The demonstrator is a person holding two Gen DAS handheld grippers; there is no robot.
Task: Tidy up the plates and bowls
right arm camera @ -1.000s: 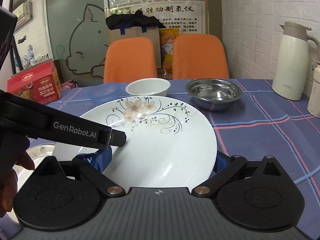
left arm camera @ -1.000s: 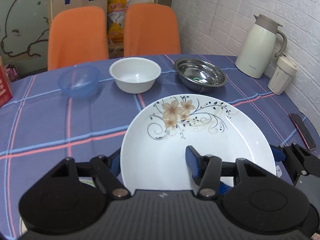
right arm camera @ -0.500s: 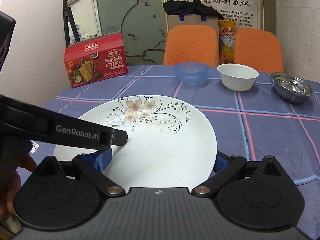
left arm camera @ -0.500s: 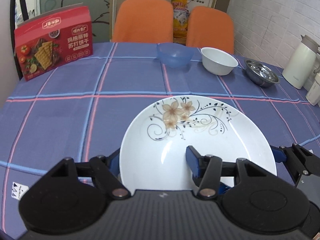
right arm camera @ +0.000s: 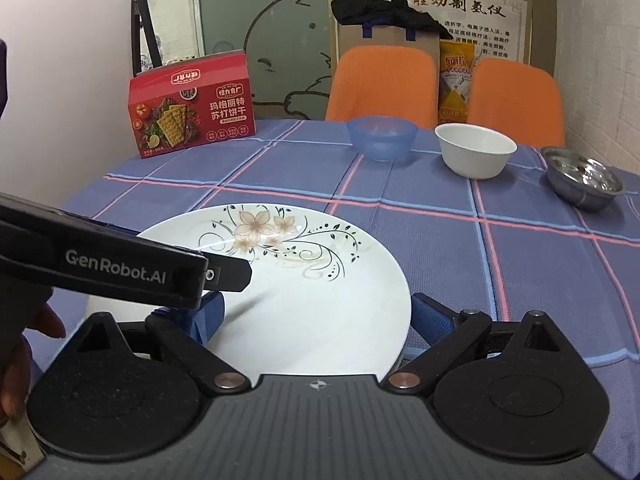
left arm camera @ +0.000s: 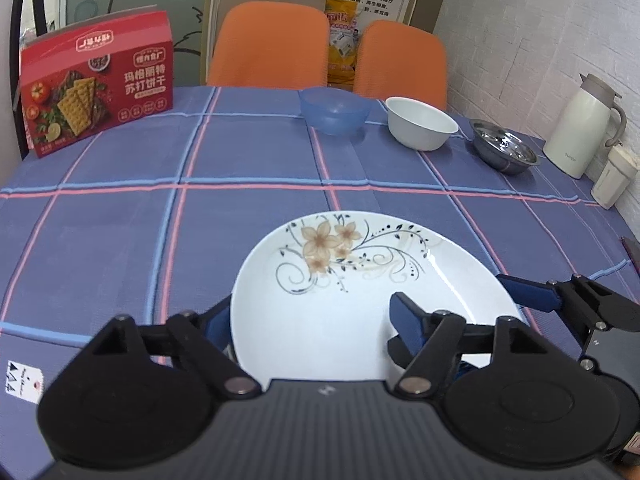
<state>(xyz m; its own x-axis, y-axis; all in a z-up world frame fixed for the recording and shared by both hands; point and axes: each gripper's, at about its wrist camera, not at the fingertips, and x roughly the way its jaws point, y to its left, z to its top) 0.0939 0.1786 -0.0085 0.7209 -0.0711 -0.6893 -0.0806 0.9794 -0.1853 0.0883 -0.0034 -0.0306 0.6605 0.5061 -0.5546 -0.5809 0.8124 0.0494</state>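
Note:
A white plate [left arm camera: 340,300] with a brown flower pattern is held over the near part of the table [left arm camera: 100,220]. My left gripper [left arm camera: 312,316] is shut on its near rim, one finger over the plate and one beneath. In the right wrist view the same plate [right arm camera: 320,292] sits in my right gripper [right arm camera: 318,318], shut on the rim, while the left gripper [right arm camera: 232,272] reaches in from the left. Along the far side stand a blue bowl [left arm camera: 334,114], a white bowl [left arm camera: 420,128] and a steel bowl [left arm camera: 504,150].
A red cracker box [left arm camera: 98,84] stands at the far left of the table. A cream thermos jug [left arm camera: 580,126] and a small lidded cup [left arm camera: 612,178] stand by the brick wall on the right. Two orange chairs [left arm camera: 268,50] are behind the table. A hand [right arm camera: 24,340] shows at the lower left.
Both grippers have swung left with the plate held between them. The red box has come into view, and the three bowls now lie farther off, to the right.

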